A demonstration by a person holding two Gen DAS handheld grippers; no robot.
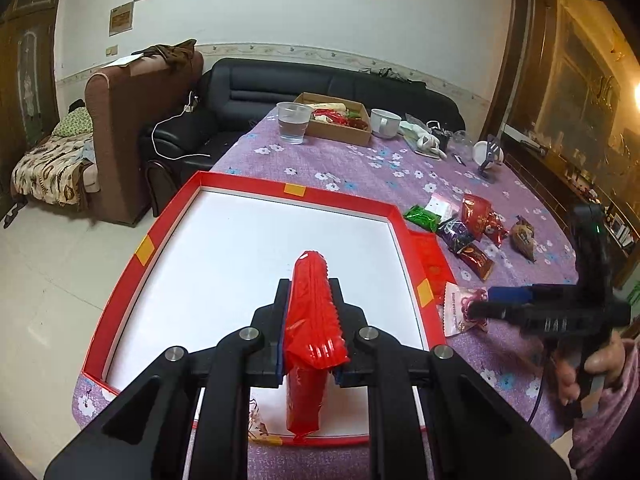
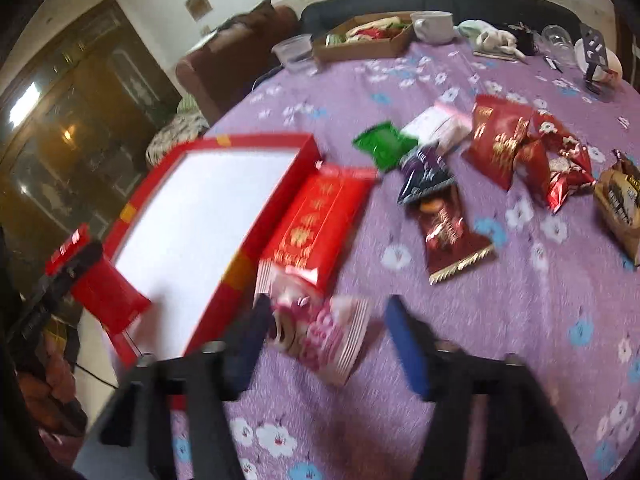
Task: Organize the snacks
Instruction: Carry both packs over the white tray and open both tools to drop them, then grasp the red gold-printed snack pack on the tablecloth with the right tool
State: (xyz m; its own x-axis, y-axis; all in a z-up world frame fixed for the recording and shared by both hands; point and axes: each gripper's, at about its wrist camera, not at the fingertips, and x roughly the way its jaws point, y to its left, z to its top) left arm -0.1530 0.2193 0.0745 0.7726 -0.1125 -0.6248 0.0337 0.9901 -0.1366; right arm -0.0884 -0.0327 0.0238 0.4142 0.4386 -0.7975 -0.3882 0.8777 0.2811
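Left wrist view: left tongs [image 1: 310, 312] clamped red packet [image 1: 310, 300] above red tray [image 1: 224, 182] for placing; right tongs [image 2: 324, 340] apart, straddling pink packet [image 2: 320, 332] on bench [image 2: 520, 300].

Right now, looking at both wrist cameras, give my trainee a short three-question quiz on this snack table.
1. True or false: the left gripper is shut on a red snack packet.
2. What lies between the open right gripper fingers?
3. Is the red tray (a) full of snacks, (b) white inside with nothing lying in it?

Key: 1 true. 2 the pink-and-white snack packet, not gripped. 3 b.
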